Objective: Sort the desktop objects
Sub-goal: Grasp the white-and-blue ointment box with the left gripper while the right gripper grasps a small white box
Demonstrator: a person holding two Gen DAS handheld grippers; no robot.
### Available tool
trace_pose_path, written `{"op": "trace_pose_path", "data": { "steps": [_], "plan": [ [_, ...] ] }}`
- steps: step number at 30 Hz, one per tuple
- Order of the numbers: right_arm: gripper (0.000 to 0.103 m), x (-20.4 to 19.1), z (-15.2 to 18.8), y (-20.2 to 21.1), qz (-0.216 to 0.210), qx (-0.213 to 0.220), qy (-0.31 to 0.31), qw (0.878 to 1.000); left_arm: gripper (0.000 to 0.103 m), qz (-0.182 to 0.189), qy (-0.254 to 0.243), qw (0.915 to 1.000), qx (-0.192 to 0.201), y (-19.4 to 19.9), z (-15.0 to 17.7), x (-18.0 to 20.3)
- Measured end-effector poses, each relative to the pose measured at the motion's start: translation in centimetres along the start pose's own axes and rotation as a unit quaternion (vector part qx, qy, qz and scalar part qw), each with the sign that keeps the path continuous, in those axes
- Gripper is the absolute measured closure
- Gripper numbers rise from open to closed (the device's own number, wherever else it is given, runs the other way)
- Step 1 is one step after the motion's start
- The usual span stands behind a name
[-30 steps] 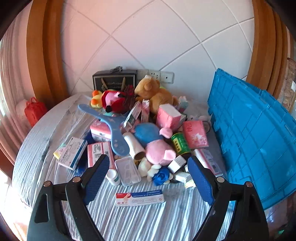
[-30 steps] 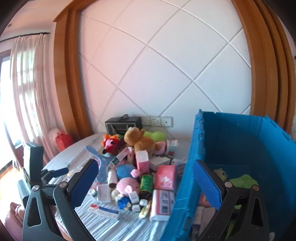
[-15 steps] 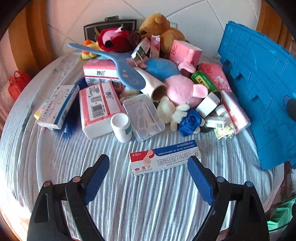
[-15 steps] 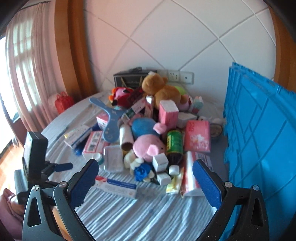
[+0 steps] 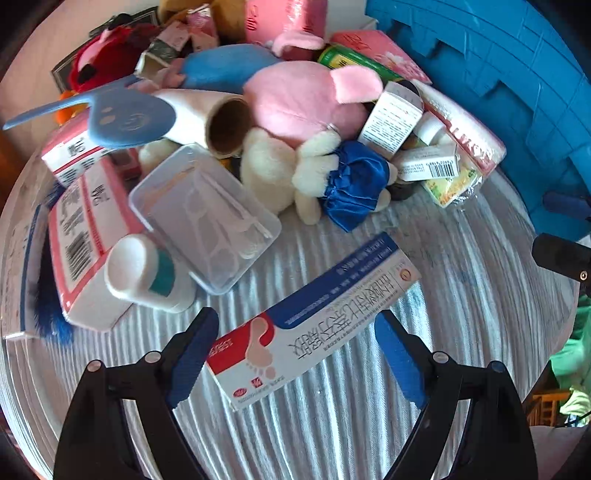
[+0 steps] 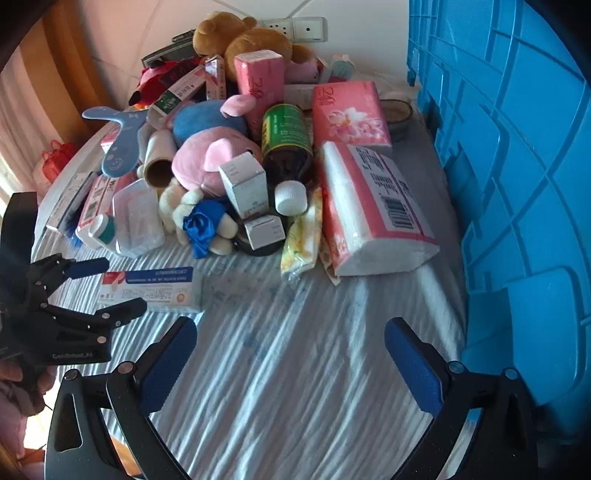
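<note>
We see a striped cloth-covered table (image 6: 295, 369); blue crate (image 6: 517, 184) right, tiled wall (image 6: 362, 33) far; left gripper (image 5: 295, 350) spread astride foot-cream box (image 5: 314, 321); right gripper (image 6: 291, 354) spread, empty.

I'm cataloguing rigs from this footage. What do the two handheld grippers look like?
Both match: the left gripper and the right gripper have black metal arms with round silver rivets and slotted cut-outs, ending in flat fingers faced with textured blue pads. White lettering marks the left one's body. No cables or sleeves show.
</note>
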State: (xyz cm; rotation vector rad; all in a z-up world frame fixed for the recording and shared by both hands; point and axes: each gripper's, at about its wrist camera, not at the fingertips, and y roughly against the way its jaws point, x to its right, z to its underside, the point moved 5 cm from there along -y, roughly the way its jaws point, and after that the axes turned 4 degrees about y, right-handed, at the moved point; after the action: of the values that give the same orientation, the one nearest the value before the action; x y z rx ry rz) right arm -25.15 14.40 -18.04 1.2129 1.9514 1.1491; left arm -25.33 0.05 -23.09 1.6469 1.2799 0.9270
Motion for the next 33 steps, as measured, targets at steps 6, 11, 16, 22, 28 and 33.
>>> {"op": "trace_pose_path", "data": {
  "steps": [6,11,16,22,28,33],
  "plan": [
    [0.0,0.4,0.8,-1.0,-0.004,-0.016,-0.016,1.0,0.048,0.009,0.037,0.9993,-0.008,-0.7,-0.2,-0.4],
    [0.0,-0.1,-0.4,-1.4,-0.029,-0.015,-0.012,0.999,0.052,0.027,0.152,0.9881,-0.003,1.1,1.6,-2.4],
    [0.042,-1.3,-3.4,-1.6,-0.026,0.012,0.028,0.999,0.054,0.005,0.161,0.9869,-0.002,1.4,2.0,-1.9],
    [0.054,-1.8,-5.5,-4.3,-0.032,0.01,0.047,0.998,0.061,0.006,0.161,0.987,0.008,2.3,0.8,-0.5],
    [0.077,-2.4,-5.3,-4.8,-0.037,0.008,0.065,0.997,0.065,-0.002,0.156,0.9872,0.033,5.3,0.0,0.6],
    [0.077,-2.9,-5.0,-1.2,-0.048,0.034,0.073,0.996,0.065,0.004,0.165,0.9845,0.06,8.2,-0.9,0.8]
  ]
}}
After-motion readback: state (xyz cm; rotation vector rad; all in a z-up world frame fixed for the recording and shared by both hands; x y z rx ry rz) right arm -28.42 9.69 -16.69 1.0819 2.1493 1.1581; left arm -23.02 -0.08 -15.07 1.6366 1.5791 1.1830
